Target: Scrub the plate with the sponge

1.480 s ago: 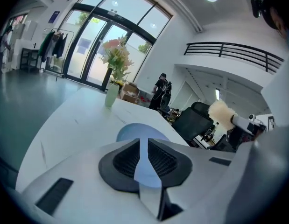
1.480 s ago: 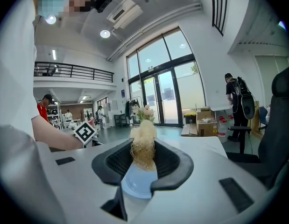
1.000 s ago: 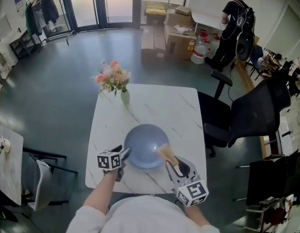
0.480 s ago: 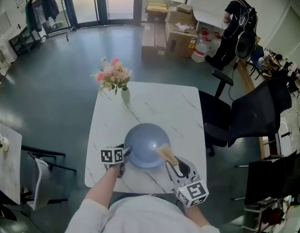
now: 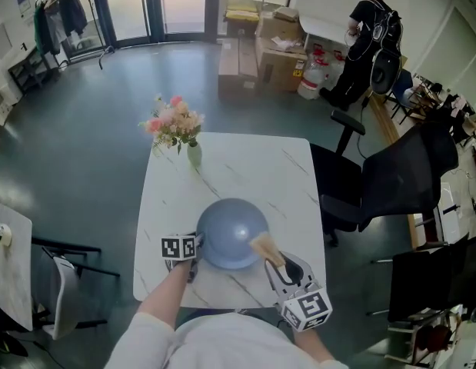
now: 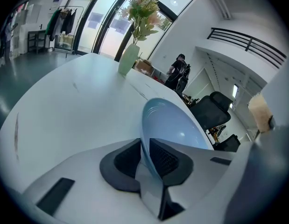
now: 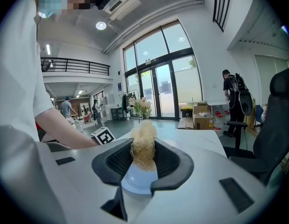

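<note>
A blue plate (image 5: 232,233) lies on the white marble table (image 5: 238,167) near its front edge. My left gripper (image 5: 198,246) is at the plate's left rim. In the left gripper view the plate (image 6: 174,125) has its rim between the jaws of my left gripper (image 6: 145,155); they are closing and the pads lie against both faces. My right gripper (image 5: 274,258) is shut on a tan fibrous sponge (image 5: 262,244) over the plate's right edge. In the right gripper view the sponge (image 7: 143,146) sticks up between the pads of that gripper (image 7: 143,160).
A vase of pink flowers (image 5: 193,154) stands at the table's far left. A black office chair (image 5: 391,179) is close to the table's right side. Cardboard boxes (image 5: 276,48) and a person (image 5: 368,33) are far behind. Another table (image 5: 7,260) is on the left.
My left gripper has slid right onto the plate's left rim and its jaws have come together on it. The right gripper and sponge have stayed put.
</note>
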`<state>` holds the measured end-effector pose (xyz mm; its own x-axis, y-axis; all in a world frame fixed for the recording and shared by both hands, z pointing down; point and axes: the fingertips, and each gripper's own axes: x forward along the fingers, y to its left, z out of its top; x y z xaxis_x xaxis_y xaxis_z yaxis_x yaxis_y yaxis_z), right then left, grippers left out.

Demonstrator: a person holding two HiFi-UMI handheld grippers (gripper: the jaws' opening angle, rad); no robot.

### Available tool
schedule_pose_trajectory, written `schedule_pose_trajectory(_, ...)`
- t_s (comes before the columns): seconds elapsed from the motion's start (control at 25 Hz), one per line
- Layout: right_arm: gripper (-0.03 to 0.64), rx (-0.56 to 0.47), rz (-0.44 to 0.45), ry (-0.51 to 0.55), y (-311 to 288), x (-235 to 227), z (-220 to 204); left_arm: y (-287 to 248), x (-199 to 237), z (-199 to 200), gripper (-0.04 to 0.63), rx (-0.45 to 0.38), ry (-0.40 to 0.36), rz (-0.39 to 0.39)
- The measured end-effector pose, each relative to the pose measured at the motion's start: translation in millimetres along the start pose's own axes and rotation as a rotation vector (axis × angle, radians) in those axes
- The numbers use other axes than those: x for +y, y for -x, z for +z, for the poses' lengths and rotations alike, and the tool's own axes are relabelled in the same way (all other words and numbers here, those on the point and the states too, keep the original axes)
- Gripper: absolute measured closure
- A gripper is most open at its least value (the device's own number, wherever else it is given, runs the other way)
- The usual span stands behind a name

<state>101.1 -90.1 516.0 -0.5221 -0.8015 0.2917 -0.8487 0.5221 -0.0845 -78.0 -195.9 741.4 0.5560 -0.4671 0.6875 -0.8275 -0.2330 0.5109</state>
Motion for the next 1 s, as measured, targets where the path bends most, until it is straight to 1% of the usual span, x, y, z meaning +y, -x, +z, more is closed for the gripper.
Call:
schedule_pose_trajectory(0.24,0.494,-0.003,-0.005,0.004,4,2,0,-1,-1,-2,0.541,0.028,-0.043,0.047)
schedule_pose_trajectory(0.32,0.494,-0.004,-0.013,0.007,6,2,2,0,-4,-4,0.547,0.032,-0.030,0.042)
schedule_pose_trajectory(0.44,0.494,-0.011,-0.020,0.010,8,2,5,4,-6,-7,0.554,0.017,0.026,0.020)
schedule_pose_trajectory(0.52,0.494,-0.017,-0.017,0.013,8,3,6,7,-8,-7,0.554,0.005,0.032,0.013)
schedule_pose_trajectory(0.6,0.494,-0.018,-0.014,0.015,8,3,5,11,-11,-6,0.554,-0.007,0.023,0.009)
schedule_pose_trajectory(0.8,0.494,-0.024,-0.006,0.027,6,8,8,25,-22,5,0.554,-0.063,-0.004,-0.013)
schedule_pose_trajectory(0.92,0.494,-0.037,0.001,0.044,5,11,15,43,-33,17,0.554,-0.121,-0.020,-0.036)
schedule_pose_trajectory(1.0,0.494,-0.048,0.005,0.058,4,12,22,57,-44,27,0.554,-0.175,-0.008,-0.075)
